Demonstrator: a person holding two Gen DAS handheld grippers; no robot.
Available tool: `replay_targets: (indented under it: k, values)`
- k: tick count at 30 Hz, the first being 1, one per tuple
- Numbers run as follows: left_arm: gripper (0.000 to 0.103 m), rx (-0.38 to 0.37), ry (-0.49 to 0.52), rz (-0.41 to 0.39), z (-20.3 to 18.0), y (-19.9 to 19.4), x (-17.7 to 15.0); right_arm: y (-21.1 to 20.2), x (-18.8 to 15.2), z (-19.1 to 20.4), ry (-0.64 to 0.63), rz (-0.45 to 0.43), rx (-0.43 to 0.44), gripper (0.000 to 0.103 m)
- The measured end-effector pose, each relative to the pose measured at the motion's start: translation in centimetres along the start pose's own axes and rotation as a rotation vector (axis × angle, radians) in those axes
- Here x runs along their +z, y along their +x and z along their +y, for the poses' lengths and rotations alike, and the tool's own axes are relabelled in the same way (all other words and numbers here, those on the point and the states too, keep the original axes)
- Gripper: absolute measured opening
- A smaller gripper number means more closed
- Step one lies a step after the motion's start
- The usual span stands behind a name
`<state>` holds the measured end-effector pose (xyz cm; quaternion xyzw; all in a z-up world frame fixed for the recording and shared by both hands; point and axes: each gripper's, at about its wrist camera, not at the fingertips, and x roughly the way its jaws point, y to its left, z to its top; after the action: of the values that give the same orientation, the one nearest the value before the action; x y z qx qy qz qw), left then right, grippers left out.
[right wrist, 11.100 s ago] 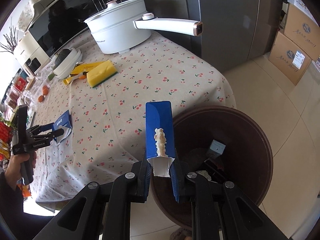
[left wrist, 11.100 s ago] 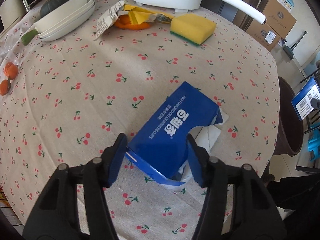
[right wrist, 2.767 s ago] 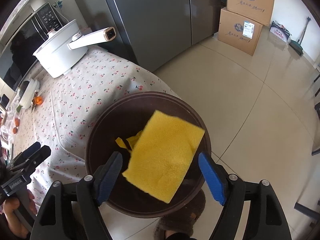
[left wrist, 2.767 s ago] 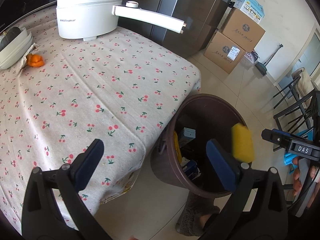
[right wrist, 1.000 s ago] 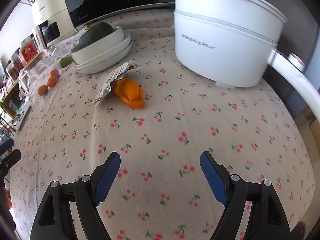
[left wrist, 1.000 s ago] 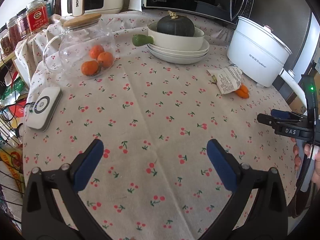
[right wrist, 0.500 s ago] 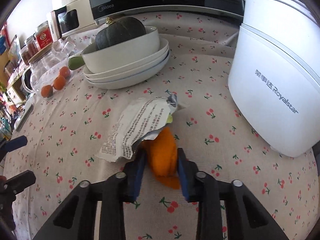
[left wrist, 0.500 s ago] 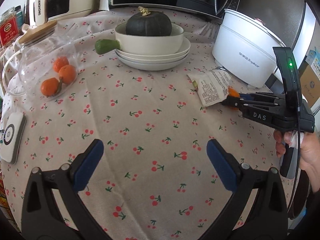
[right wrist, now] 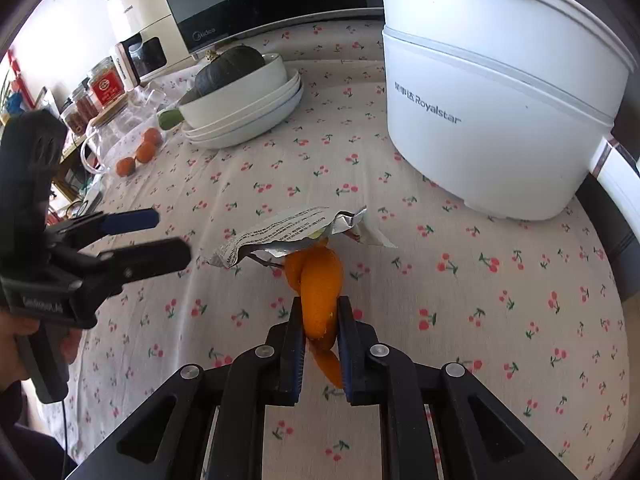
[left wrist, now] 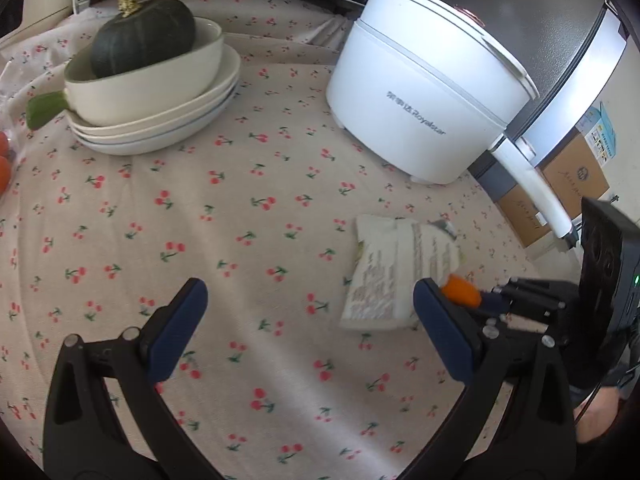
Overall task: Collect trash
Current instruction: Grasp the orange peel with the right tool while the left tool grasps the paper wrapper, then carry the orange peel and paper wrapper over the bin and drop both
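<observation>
My right gripper [right wrist: 319, 330] is clamped on one curl of orange peel [right wrist: 318, 284], low in the middle of the right wrist view; the blue pads squeeze it from both sides and its tail hangs down between the fingers. The peel's far end reaches under one crumpled printed wrapper [right wrist: 288, 232], which lies on the cherry-print tablecloth [right wrist: 500, 320] just above centre. In the left wrist view the same wrapper [left wrist: 400, 276] sits right of centre, and the peel [left wrist: 460, 290] shows as an orange tip at its lower right corner, at the nose of my right gripper [left wrist: 490, 300].

My left gripper [left wrist: 308, 328] stands wide apart across the bottom of its own frame, with nothing between its two blue pads, only bare cloth. From the right wrist view I see it at the left edge [right wrist: 148, 236], jaws parted, held in my hand [right wrist: 40, 344].

One white electric pot [right wrist: 500, 92] fills the upper right. Upper centre, one cream bowl [right wrist: 240, 96] rests on two stacked plates [right wrist: 256, 124] and holds one dark green squash [right wrist: 228, 68]. I count three small oranges [right wrist: 138, 152] inside one glass jug [right wrist: 120, 140] at the left. Behind are one microwave [right wrist: 280, 4] and two red-labelled jars [right wrist: 96, 92].
</observation>
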<state>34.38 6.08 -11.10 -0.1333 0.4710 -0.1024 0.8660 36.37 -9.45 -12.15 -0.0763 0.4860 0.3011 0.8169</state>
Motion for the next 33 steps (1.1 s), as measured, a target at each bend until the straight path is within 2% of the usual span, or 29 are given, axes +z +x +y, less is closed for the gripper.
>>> replay_targets:
  k: [3, 8, 12, 16, 20, 23, 24, 25, 27, 28, 29, 31, 33]
  values:
    - [0.102, -0.028, -0.038, -0.003, -1.1, 0.4, 0.8, -0.4, -1.1, -1.3, 0.059, 0.058, 0.041, 0.015]
    - [0.102, -0.035, -0.042, -0.003, -1.9, 0.3, 0.6, -5.0, -2.2, -3.1, 0.084, 0.008, 0.064, 0.015]
    - [0.102, -0.052, -0.015, 0.017, -3.1, 0.6, 0.2, -6.8, -3.2, -3.5, 0.077, 0.052, -0.011, 0.015]
    - [0.102, -0.050, 0.090, 0.063, -5.3, 1.7, -0.2, -7.7, -4.8, -4.5, 0.105, 0.083, -0.060, 0.015]
    - [0.102, -0.005, 0.244, 0.122, -7.1, 3.9, -0.6, -9.2, -6.4, -5.9, 0.148, 0.092, -0.077, 0.015]
    - [0.102, 0.020, 0.322, 0.180, -7.6, 5.5, -1.4, -10.1, -7.4, -6.8, 0.182, 0.097, -0.089, 0.015]
    - [0.102, 0.039, 0.363, 0.158, -8.0, 5.4, -1.9, -10.4, -7.8, -7.0, 0.188, 0.101, -0.094, 0.015]
    - [0.099, 0.055, 0.390, 0.157, -8.3, 5.4, -2.3, -10.7, -8.2, -7.2, 0.196, 0.105, -0.101, 0.015]
    - [0.086, 0.107, 0.429, 0.130, -8.8, 5.1, -3.0, -11.2, -9.1, -7.6, 0.211, 0.114, -0.116, 0.015]
    - [0.072, 0.109, 0.430, 0.119, -8.8, 4.7, -3.1, -11.4, -9.4, -7.7, 0.221, 0.117, -0.121, 0.015]
    - [0.052, 0.099, 0.412, 0.113, -8.6, 4.3, -3.1, -11.6, -9.8, -7.9, 0.234, 0.120, -0.125, 0.015]
    - [0.032, 0.082, 0.361, 0.123, -8.2, 3.2, -3.2, -12.2, -10.5, -8.1, 0.260, 0.124, -0.134, 0.015]
    - [0.031, 0.095, 0.352, 0.099, -8.0, 1.8, -3.8, -12.9, -11.2, -8.0, 0.283, 0.125, -0.145, 0.015]
